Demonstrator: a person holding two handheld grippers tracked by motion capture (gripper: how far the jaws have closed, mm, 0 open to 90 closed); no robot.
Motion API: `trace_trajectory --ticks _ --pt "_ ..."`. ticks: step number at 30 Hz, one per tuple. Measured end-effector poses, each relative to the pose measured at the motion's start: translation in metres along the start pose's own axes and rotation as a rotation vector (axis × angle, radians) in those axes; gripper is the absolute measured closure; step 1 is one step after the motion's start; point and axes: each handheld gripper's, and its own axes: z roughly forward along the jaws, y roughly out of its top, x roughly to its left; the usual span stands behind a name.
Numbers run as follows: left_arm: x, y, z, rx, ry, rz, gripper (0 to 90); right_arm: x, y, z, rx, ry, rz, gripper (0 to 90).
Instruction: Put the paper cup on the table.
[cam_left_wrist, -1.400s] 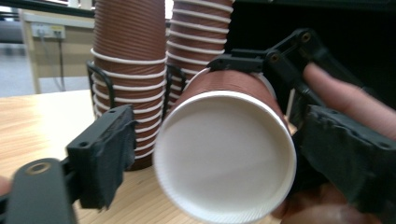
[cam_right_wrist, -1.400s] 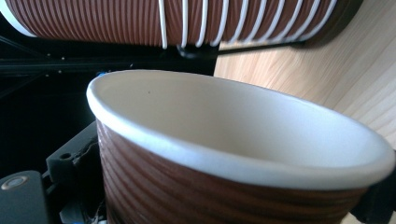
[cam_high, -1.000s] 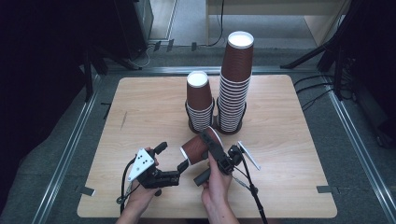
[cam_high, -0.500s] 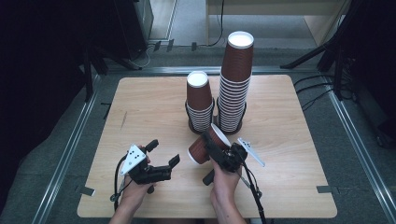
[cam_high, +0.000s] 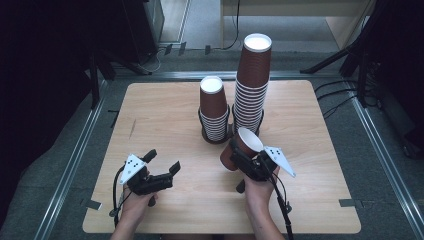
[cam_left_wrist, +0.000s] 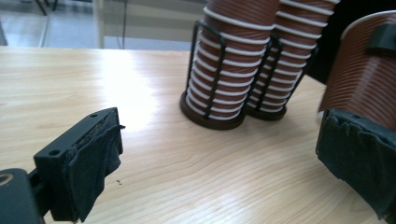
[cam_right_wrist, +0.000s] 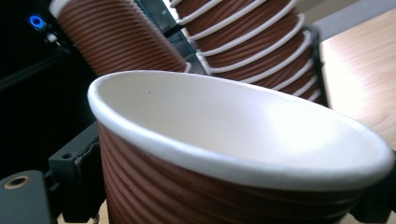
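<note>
Brown ribbed paper cup (cam_high: 241, 147), white inside, clamped by its wall between the jaws of the right gripper (cam_high: 246, 161) and lifted clear of the wooden table (cam_high: 310, 125). Tilted, mouth turned up and toward the far side, probably so it can be lined up over a stack. Seen close in the right gripper view as a wide white rim (cam_right_wrist: 224, 154) with a black jaw pad pressed to its left side.

Just beyond the cup, two stacks of matching cups, each seated in a black wire holder that keeps it upright: a short stack (cam_high: 214, 107) on the left and a tall stack (cam_high: 251, 82) on the right, touching or nearly so. Held cup nearest the foot of the tall stack.

Left gripper (cam_high: 161, 167) low over the near-left table, well apart from the cup, jaws spread wide and holding nothing, apparently waiting. Padded fingers (cam_left_wrist: 95, 154) visible in the left gripper view, with bare wood between them and both stacks ahead.

Dark floor and metal rails around the table.
</note>
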Motion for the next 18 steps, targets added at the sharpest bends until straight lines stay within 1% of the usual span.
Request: trace_trajectory --ticks 4,6,7,8,9,10,12,13,14,18 --pt "0.006 -0.009 -0.005 0.019 0.037 0.018 0.9 -0.011 0.004 -0.001 -0.006 -0.013 -0.066 7.9" --pt "0.011 -0.013 -0.008 0.021 0.060 0.011 1.0 -0.017 0.008 -0.002 -0.017 -0.022 -0.107 7.9" --pt "0.013 -0.015 -0.010 0.020 0.072 0.008 0.9 -0.021 0.010 -0.003 -0.023 -0.021 -0.113 7.9" --pt "0.013 -0.015 -0.010 0.020 0.072 0.008 0.9 -0.021 0.010 -0.003 -0.023 -0.021 -0.113 7.9" --pt "0.016 -0.017 -0.013 0.021 0.089 0.006 0.9 -0.024 0.012 -0.004 -0.034 -0.011 -0.119 8.0" --pt "0.019 -0.019 -0.018 0.023 0.115 -0.002 1.0 -0.029 0.015 -0.006 -0.054 -0.006 -0.181 8.1" --pt "0.022 -0.021 -0.023 0.029 0.133 -0.004 1.0 -0.033 0.018 -0.008 -0.072 -0.014 -0.257 8.1" --pt "0.022 -0.021 -0.023 0.029 0.133 -0.004 1.0 -0.033 0.018 -0.008 -0.072 -0.014 -0.257 8.1" --pt "0.024 -0.024 -0.029 0.037 0.154 0.007 1.0 -0.039 0.021 -0.009 -0.085 -0.018 -0.289 8.1" --pt "0.028 -0.029 -0.040 0.041 0.179 0.001 1.0 -0.054 0.027 -0.009 -0.106 -0.043 -0.291 8.3"
